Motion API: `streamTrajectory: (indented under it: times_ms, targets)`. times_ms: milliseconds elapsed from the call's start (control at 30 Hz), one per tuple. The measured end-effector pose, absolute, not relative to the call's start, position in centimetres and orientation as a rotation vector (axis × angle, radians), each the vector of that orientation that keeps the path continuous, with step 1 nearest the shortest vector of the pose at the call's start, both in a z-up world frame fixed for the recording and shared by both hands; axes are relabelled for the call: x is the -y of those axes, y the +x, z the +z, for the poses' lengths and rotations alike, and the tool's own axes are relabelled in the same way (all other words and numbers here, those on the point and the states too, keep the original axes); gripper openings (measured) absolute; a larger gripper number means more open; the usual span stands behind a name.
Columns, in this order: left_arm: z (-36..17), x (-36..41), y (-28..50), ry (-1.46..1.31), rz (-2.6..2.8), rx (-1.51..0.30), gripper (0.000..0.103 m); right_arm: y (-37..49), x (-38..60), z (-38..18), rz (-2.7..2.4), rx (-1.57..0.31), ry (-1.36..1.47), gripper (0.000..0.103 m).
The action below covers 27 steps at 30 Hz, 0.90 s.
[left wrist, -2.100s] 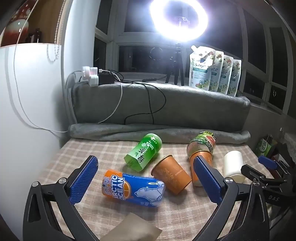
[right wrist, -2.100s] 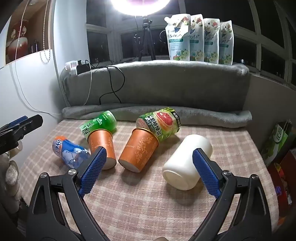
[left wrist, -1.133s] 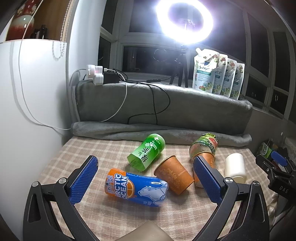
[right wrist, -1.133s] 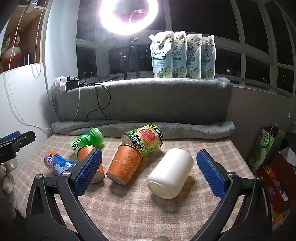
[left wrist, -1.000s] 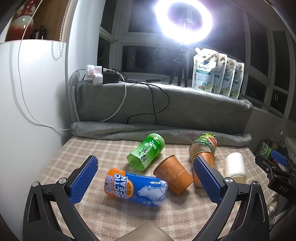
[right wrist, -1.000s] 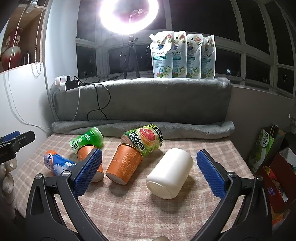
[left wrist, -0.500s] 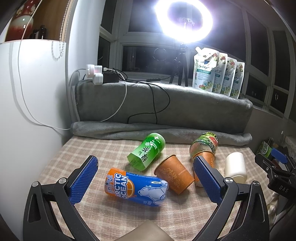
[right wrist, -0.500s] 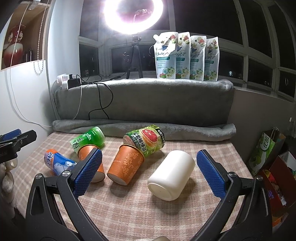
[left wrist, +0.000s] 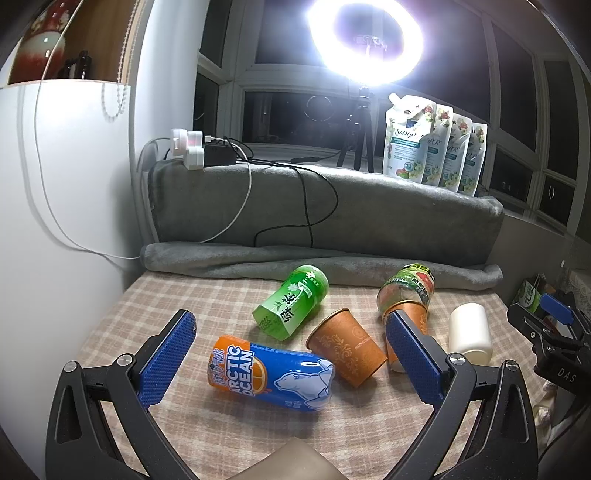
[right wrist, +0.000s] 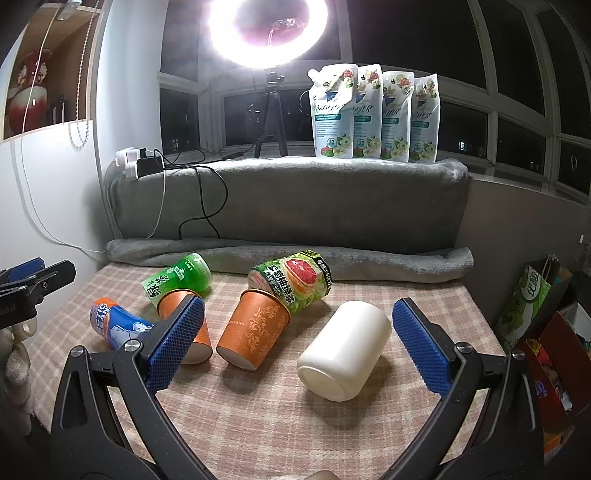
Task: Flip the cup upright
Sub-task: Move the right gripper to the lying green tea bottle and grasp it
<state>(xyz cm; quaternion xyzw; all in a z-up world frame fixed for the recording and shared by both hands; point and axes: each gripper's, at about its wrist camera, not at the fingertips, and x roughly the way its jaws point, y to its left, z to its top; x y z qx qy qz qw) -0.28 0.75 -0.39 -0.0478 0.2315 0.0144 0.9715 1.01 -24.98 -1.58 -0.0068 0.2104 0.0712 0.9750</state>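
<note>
Several cups lie on their sides on a checked cloth. A white cup (right wrist: 344, 350) lies nearest my right gripper (right wrist: 299, 343), which is open and empty just in front of it. Two orange paper cups (right wrist: 253, 334) (right wrist: 184, 325) lie to its left. A grapefruit-print cup (right wrist: 291, 278), a green cup (right wrist: 177, 277) and a blue Arctic Ocean cup (right wrist: 118, 326) lie beyond. My left gripper (left wrist: 291, 362) is open and empty, with the Arctic Ocean cup (left wrist: 269, 371) between its fingers' lines and an orange cup (left wrist: 347, 347) beside it.
A grey blanket roll (right wrist: 288, 258) and padded ledge (right wrist: 288, 199) bound the far side. A white wall (left wrist: 55, 240) stands left. Bags and boxes (right wrist: 535, 295) sit off the right edge. Cables hang over the ledge (left wrist: 295, 206). A ring light (right wrist: 266, 29) shines behind.
Both grippers have shifted only slightly; the views have drifted a little. The cups have not moved and both grippers stay open.
</note>
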Motion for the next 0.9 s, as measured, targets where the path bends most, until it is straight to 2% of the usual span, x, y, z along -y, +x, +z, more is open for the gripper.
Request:
streamTrajectory:
  times_ms: [433, 900]
  targets:
    - [-0.6, -0.7, 0.0, -0.097, 0.031, -0.475, 0.102, 1.7, 24.4, -1.7, 0.165, -0.449, -0.023, 0.103]
    - [-1.1, -2.1, 0.4, -0.105, 0.054, -0.493, 0.102, 6.4, 22.0, -1.0, 0.291, -0.547, -0.033, 0.103]
